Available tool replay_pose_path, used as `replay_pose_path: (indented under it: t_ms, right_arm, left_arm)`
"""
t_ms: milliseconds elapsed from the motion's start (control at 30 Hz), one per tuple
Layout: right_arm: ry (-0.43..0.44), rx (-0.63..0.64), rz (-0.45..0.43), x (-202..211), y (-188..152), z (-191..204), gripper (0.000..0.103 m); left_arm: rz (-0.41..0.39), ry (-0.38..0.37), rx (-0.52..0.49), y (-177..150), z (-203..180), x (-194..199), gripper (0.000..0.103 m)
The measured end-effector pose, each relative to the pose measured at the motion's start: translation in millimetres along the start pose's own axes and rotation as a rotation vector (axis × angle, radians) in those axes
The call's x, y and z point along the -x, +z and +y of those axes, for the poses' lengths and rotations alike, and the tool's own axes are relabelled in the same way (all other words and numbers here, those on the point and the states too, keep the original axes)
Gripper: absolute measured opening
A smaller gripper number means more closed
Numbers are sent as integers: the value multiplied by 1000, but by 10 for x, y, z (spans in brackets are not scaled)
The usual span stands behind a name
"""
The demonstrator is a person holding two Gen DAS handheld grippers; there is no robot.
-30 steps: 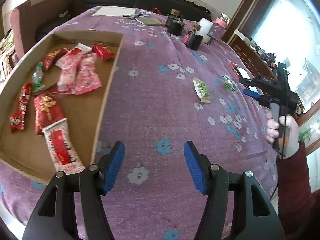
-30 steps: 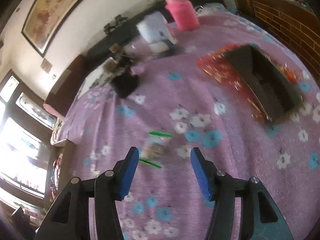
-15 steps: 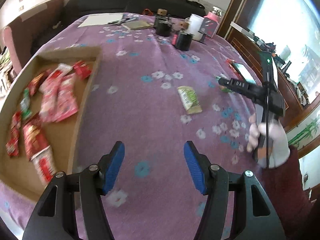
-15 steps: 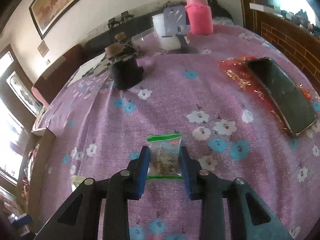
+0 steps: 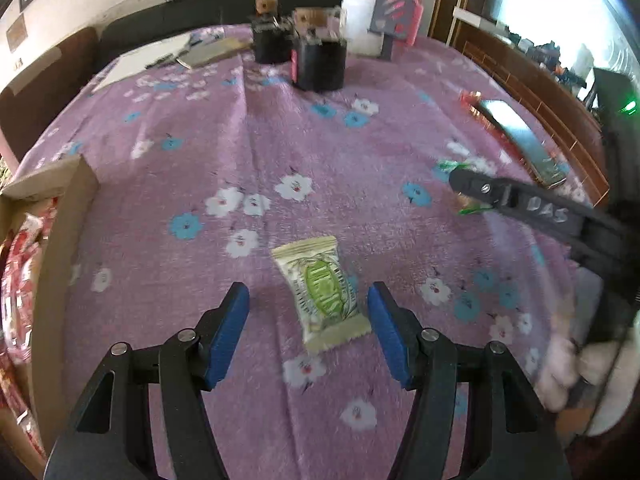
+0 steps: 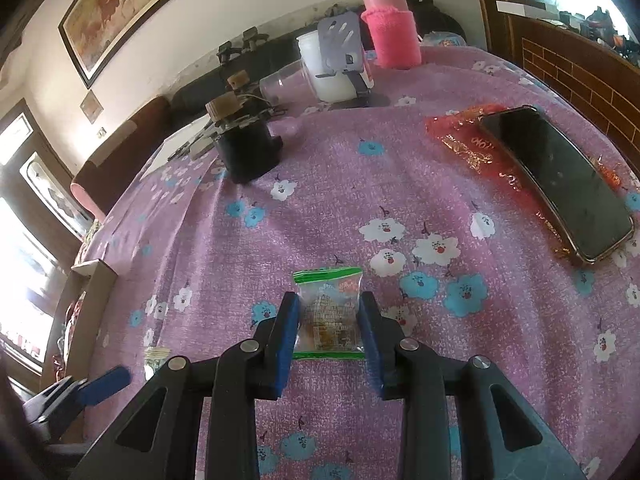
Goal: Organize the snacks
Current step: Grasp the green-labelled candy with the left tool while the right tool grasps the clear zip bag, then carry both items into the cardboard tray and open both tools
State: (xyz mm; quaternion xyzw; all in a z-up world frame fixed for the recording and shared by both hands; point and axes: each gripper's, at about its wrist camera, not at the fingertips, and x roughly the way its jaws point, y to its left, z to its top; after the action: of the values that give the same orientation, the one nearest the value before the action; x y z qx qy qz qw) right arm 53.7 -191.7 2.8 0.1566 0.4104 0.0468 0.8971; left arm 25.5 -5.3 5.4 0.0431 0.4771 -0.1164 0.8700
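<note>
Your right gripper (image 6: 329, 322) clamps the clear green-edged snack packet (image 6: 329, 316) near the black phone (image 6: 560, 184); your left gripper (image 5: 308, 320) gapes around the cream-and-green snack packet (image 5: 322, 292).

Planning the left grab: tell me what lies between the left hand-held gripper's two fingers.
The cream-and-green snack packet lies flat on the purple cloth between the open left hand-held gripper fingers, nearer the right one, untouched. The left wrist view shows it.

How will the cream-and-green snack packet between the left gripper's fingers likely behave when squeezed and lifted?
The cream-and-green snack packet looks puffy with crimped ends, so it probably gives under the pads. It seems light. Lying askew between the open left gripper, it may twist when pinched.
</note>
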Motion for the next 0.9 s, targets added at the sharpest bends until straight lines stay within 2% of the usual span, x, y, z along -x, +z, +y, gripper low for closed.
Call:
replay_pose_path:
  t_ms: [33, 100, 133, 200, 433, 633, 767, 900]
  right_arm:
    - [3, -2, 0, 0, 2, -4, 32]
    - [9, -12, 1, 3, 4, -14, 32]
    - [10, -14, 0, 8, 2, -16, 32]
    - [7, -20, -6, 20, 2, -29, 32]
    - [8, -29, -34, 58, 0, -43, 32]
    - [1, -15, -50, 73, -19, -15, 32]
    - [-20, -13, -68, 89, -32, -8, 32]
    - [-44, 1, -107, 155, -56, 22, 32]
  left_arm:
    - [-17, 16, -22, -2, -39, 2, 60]
    - [-29, 6, -51, -27, -102, 16, 37]
    - [-29, 7, -59, -30, -121, 29, 19]
    - [-30, -15, -56, -37, -127, 76, 15]
    - [-61, -110, 14, -96, 3, 413, 15]
    - [-129, -168, 111, -302, 395, 918, 16]
    - [-178, -137, 199, -513, 843, 1210, 16]
    - [-200, -56, 313, -808, 1434, 1394, 16]
